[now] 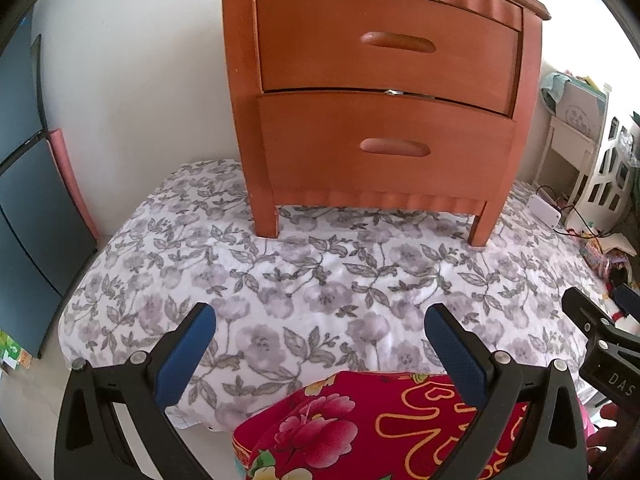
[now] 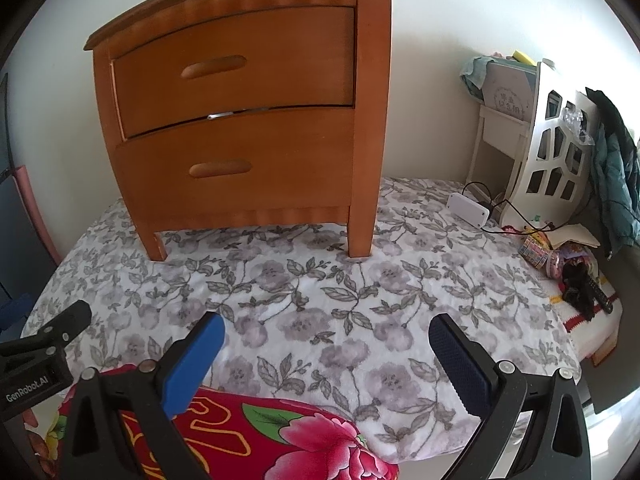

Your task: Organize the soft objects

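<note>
Tools, two, spread: left, right, one red pillow, perhaps folded.

In front of me stands a wooden nightstand with two curved drawers, both shut, its legs pressing into a floral bedspread of grey leaves and pale lilac blooms. Off to my right I see a white power adapter lying on the spread with a black cable trailing from it. Beyond that stands a white cut-out shelf unit with a dark teal jacket draped over it. Blue panels lean against the wall at my left.
</note>
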Motion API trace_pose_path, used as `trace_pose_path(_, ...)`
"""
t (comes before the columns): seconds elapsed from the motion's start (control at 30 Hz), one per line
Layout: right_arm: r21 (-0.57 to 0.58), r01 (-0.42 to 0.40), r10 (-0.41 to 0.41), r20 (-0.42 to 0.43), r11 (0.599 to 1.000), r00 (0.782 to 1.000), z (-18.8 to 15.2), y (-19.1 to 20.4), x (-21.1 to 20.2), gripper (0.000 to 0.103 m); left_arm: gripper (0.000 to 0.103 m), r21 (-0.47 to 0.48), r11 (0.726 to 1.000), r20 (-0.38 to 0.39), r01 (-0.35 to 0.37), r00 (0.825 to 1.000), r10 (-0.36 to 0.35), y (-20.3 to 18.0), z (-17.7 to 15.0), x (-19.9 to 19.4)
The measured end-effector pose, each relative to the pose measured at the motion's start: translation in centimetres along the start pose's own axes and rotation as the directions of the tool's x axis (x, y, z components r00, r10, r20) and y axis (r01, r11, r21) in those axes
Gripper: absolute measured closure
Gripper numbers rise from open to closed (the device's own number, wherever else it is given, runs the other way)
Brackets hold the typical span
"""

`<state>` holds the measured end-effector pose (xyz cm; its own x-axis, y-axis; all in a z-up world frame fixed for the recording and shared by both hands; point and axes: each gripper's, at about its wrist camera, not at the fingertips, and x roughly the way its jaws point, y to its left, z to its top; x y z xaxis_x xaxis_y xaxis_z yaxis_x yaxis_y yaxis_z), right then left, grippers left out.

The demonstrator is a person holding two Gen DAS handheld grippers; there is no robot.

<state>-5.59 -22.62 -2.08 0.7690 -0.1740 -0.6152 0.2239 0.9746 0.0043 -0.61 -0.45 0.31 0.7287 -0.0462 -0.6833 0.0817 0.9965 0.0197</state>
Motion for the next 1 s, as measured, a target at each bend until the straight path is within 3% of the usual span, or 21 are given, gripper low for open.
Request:
trace_pose_path(0.3,-0.013,-0.007,0.007,-0.003,1.000,1.000,-0.04,0.08,0.06,0.000,0.000,-0.013,1.000,-0.005,0.024,1.000,-0.024,0.15,-0.07,0.09)
trace_pose_path(1.0,-0.039,0.009,-0.010,-0.006,0.999,1.000,-0.13,0.49,0.10,0.000,0.000,0.001,1.000,0.012,-0.017,1.000,0.017,-0.20,-0.21,-0.32)
